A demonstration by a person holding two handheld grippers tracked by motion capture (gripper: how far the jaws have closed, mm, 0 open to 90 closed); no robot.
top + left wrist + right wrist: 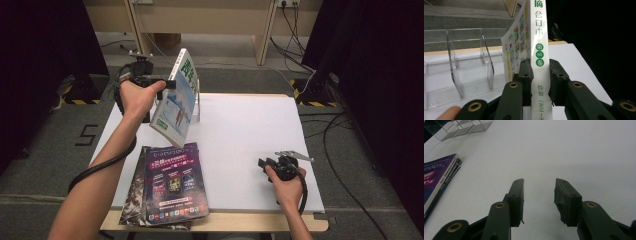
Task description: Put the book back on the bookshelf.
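Book [177,97] is held clear of the white table [240,145], above its far left part, clamped at the spine by the left gripper [167,84]. In the high view its long axis runs steeply up and away, the top end tipped toward the far side and the lower end hanging nearer the person; the green-and-white cover faces right and toward the camera. In the left gripper view the white spine [539,50] stands nearly vertical between the two black jaws, which are pressed against it from both sides, with the printed characters running up the spine.

A clear plastic rack [461,72] with upright dividers is seen just beyond and beside the book at the table's far edge. A stack of magazines [170,185], purple cover uppermost, lies flat at the near left of the table, its long axis running from near edge to far.

The right gripper [264,164] is held low over the bare near right part of the table, well apart from the book. Its jaws are spread, with nothing between them, as the right gripper [539,195] view confirms.
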